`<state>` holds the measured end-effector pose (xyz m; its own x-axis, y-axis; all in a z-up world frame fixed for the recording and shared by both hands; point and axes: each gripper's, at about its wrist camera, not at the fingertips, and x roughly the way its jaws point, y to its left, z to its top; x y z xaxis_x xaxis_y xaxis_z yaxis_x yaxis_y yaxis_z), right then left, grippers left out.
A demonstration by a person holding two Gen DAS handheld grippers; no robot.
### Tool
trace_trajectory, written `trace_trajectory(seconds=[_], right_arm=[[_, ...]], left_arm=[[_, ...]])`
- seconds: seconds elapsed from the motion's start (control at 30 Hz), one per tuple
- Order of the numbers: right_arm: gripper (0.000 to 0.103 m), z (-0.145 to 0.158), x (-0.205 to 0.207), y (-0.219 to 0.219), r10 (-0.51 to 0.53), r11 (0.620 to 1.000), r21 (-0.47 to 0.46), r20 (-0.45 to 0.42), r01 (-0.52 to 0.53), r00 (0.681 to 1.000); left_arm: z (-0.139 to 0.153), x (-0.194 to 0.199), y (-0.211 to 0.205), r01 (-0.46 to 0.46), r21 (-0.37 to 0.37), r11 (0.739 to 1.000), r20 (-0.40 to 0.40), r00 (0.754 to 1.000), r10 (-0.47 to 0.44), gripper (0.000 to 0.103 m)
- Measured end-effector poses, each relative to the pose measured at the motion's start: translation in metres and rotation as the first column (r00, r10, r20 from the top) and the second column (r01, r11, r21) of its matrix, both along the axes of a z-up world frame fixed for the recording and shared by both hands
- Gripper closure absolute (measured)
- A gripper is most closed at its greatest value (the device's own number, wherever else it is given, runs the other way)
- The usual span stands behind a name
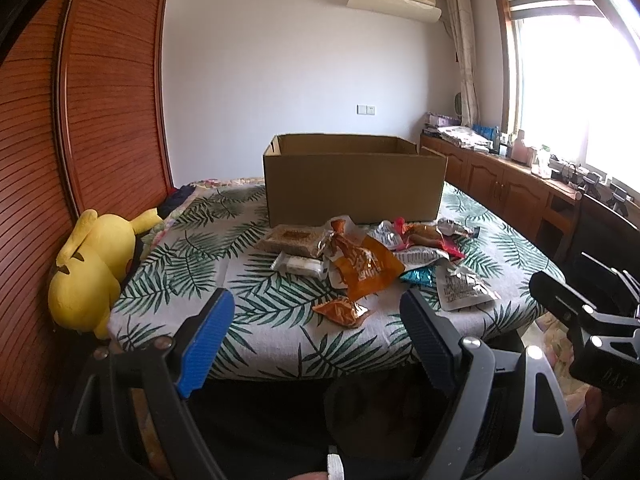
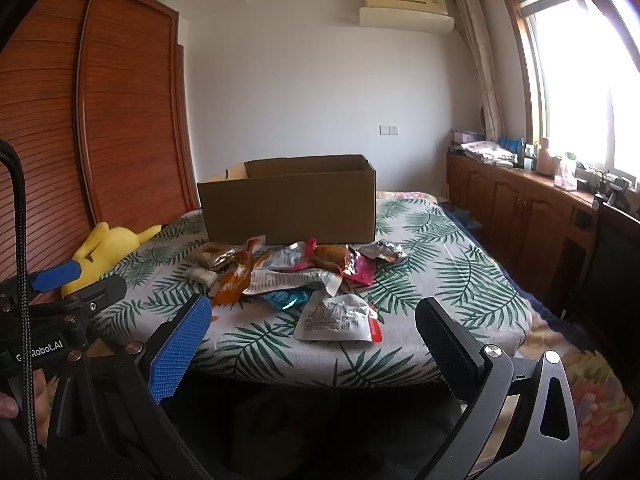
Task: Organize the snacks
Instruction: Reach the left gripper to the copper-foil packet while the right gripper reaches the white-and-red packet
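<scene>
A pile of snack packets (image 1: 372, 252) lies on the leaf-print bed (image 1: 192, 264), in front of an open cardboard box (image 1: 354, 184). The pile includes an orange bag (image 1: 366, 268), a small orange packet (image 1: 342, 312), a brown packet (image 1: 290, 238) and a silver pouch (image 1: 460, 288). My left gripper (image 1: 316, 340) is open and empty, held before the bed's near edge. My right gripper (image 2: 312, 340) is open and empty, also short of the bed; the silver pouch (image 2: 336, 318) lies nearest it. The box (image 2: 290, 200) and pile (image 2: 296, 268) show in the right wrist view too.
A yellow plush toy (image 1: 90, 268) lies at the bed's left edge against a wooden wardrobe (image 1: 80, 120). A wooden cabinet (image 1: 500, 184) with clutter runs along the window wall on the right. A dark chair (image 2: 612, 256) stands right of the bed.
</scene>
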<state>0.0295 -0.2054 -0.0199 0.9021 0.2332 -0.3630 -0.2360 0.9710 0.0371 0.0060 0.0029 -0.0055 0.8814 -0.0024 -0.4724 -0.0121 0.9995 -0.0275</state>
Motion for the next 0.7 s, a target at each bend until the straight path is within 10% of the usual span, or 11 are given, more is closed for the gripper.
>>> trace_trajectory(seconds=[0.7], right_arm=[[0.000, -0.020, 0.066, -0.007, 0.056, 0.992, -0.106, -0.086, -0.065, 0.995]], left_arm=[[-0.051, 0.099, -0.003, 0.061, -0.098, 0.993, -0.244, 0.966, -0.083, 0.018]])
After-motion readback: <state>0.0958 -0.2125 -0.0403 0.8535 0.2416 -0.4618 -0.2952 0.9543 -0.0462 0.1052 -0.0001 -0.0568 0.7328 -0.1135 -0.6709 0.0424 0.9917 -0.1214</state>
